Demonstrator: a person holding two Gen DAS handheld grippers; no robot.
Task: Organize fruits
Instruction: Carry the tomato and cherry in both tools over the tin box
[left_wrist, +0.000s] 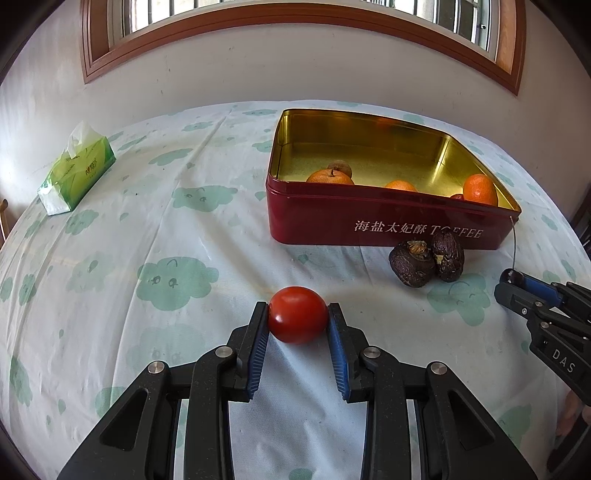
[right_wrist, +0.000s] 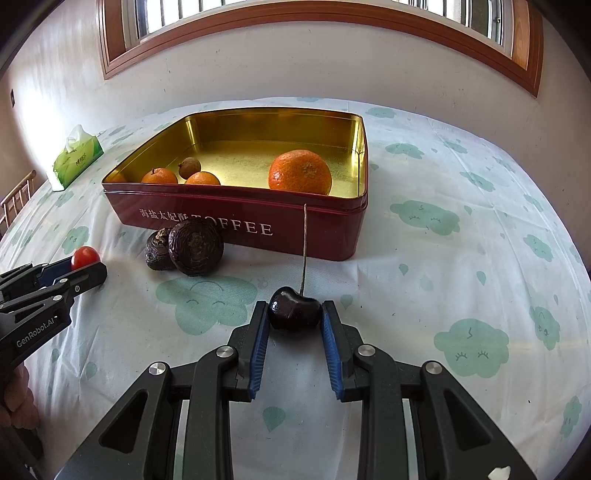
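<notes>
My left gripper (left_wrist: 297, 314) is shut on a red cherry tomato (left_wrist: 297, 319), held just above the tablecloth. It also shows in the right wrist view (right_wrist: 85, 257). My right gripper (right_wrist: 294, 312) is shut on a dark cherry (right_wrist: 294, 309) with a long upright stem. A red tin (right_wrist: 240, 225) with a gold inside holds three oranges (right_wrist: 300, 172) and a small brown fruit (right_wrist: 189, 167). Two dark water chestnuts (right_wrist: 194, 248) lie on the cloth in front of the tin, between the two grippers.
A green tissue pack (left_wrist: 75, 171) lies at the far left of the table. The white cloth with green clouds (right_wrist: 461, 258) covers the table. A wall and window sit behind. A chair back (right_wrist: 14, 201) shows at the left edge.
</notes>
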